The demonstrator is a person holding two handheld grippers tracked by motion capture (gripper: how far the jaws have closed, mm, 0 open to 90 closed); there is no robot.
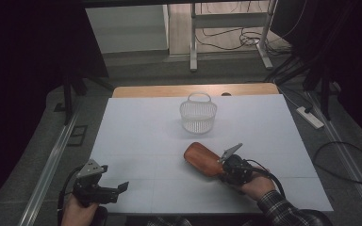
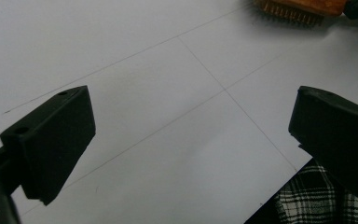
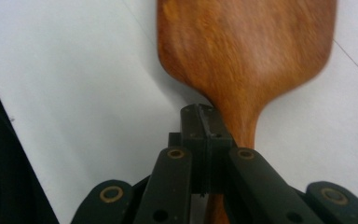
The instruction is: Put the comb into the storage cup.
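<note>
Two tongs work here: the right gripper [image 3: 204,140] is clamped on the neck of a wooden brush [image 1: 201,159], bristles down just over the white table [image 1: 141,141] (likely bound for the basket [image 1: 198,115] ahead), while the left gripper [image 2: 191,135], well aside, gapes empty.

Glossy wooden brush [image 1: 201,159], white plastic lattice basket [image 1: 198,115]

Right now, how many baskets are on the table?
1. The white basket stands near the far edge of the table, beyond the wooden brush.
</note>
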